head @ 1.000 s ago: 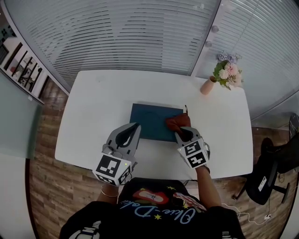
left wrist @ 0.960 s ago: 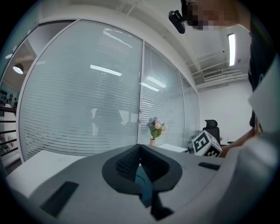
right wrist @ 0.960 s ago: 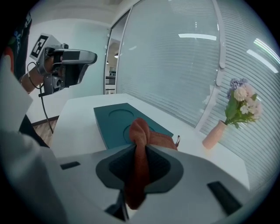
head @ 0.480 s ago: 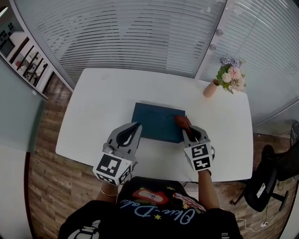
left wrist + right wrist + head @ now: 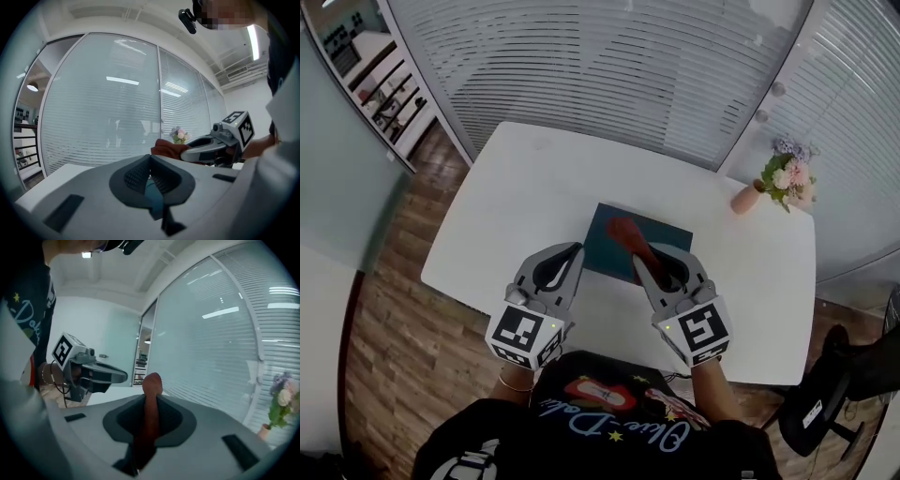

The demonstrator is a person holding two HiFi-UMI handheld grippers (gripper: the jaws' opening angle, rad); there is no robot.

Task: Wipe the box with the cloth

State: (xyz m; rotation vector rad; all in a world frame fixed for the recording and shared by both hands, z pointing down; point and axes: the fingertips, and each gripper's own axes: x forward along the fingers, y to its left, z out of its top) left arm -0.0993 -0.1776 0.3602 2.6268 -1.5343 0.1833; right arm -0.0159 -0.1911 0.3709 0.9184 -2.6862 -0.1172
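- Table (image 5: pixel 497 206): white, with slatted glass walls behind it.
- Left gripper (image 5: pixel 569 255): held at the near left, tips by the box's near left corner. The left gripper view shows the jaws pressed together with nothing between them; only a sliver of teal box shows below the pads. Can't tell if it touches the box.
- Box (image 5: pixel 602 246): flat, dark teal, lying mid-table between the two grippers, partly covered by the cloth and the right gripper.
- Cloth (image 5: pixel 627 234): reddish-brown and bunched, over the box top, left of centre. It runs back into the right gripper. Contact with the box can't be confirmed.
- Right gripper (image 5: pixel 649 269): jaws pinching the cloth. In the right gripper view a strip of cloth (image 5: pixel 152 383) stands up between the pads and pokes out past the tips. The gripper reaches over the box's near edge.
- Vase (image 5: pixel 744 199): pink, at the far right of the table, well apart from the box, holding flowers (image 5: pixel 791 175).
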